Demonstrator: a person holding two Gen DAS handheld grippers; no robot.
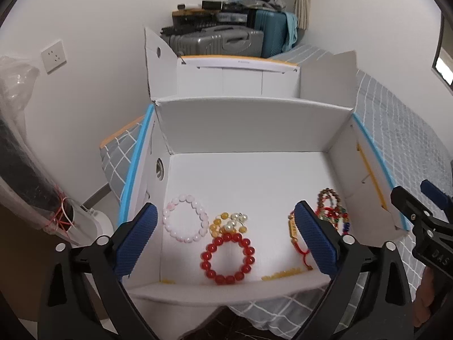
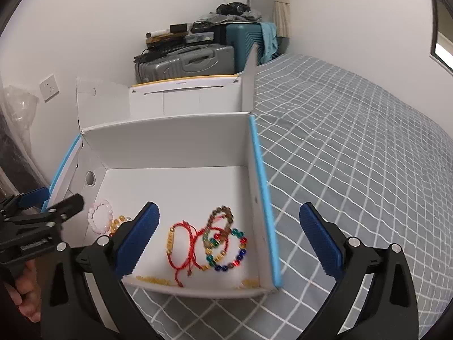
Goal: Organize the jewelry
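— Fingers [image 1: 136, 240] spread wide on the left gripper [image 1: 226, 240], nothing held!
— Right gripper [image 2: 237, 243] gapes too. Red bracelet [image 1: 228, 258] lies in the white box [image 1: 254, 124], pink bracelet [image 1: 185, 218] at its ten o'clock.

Matt white cardboard box [image 1: 249, 119], glossy red bead bracelet [image 1: 228, 258], checked cloth bedspread [image 2: 354, 147]

The box's near wall [image 1: 226, 286] is hiding part of a yellow bead strand [image 1: 280, 274], while the left gripper's blue pad [image 1: 317, 240] is covering the red cord bracelet [image 1: 303, 250].
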